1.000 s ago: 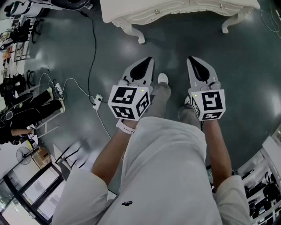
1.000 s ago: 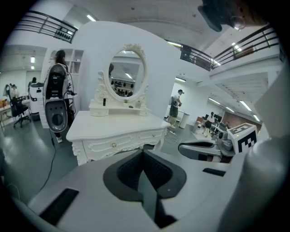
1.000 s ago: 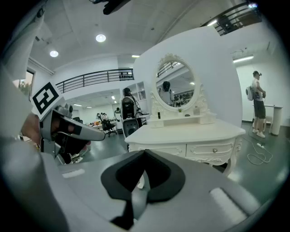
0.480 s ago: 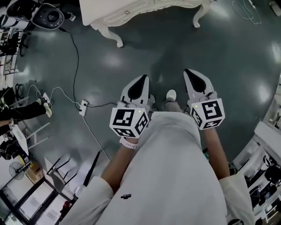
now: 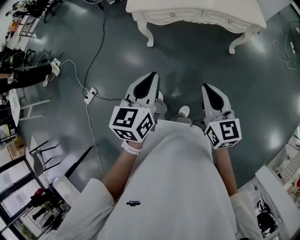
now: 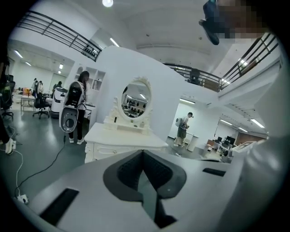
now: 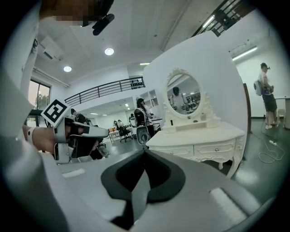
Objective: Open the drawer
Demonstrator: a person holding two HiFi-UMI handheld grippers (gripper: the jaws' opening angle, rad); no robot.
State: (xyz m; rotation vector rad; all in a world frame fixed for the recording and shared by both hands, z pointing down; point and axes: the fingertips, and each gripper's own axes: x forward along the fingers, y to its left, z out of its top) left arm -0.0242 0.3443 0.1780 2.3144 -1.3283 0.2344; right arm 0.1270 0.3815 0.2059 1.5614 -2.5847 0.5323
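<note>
The step in hand seems to be the approach; the drawer is not yet touched. The white dressing table [image 5: 197, 5] stands ahead of the person, well apart from both grippers, with bare dark floor [image 5: 262, 93] between. Its drawers sit in a row under the top, each with a small knob. The right gripper view shows one drawer front [image 7: 216, 148] closed, and I cannot tell which drawer is meant.

The left gripper [image 5: 152, 76] has its jaws closed together with nothing between them. The right gripper [image 5: 206, 87] is the same, its jaws pressed shut and empty. Both point forward toward the table.

The next move, as I judge it, calls for coming nearer, parting the jaws of one gripper, and lining them around a knob before pulling straight back.

The room for moving is wide in front. A cable [image 5: 96, 51] and a power strip [image 5: 90, 95] lie on the floor at the left, off the direct path. The curved table legs [image 5: 149, 35] stick out low, so the feet should stop before them, and space behind is needed for the pull.
</note>
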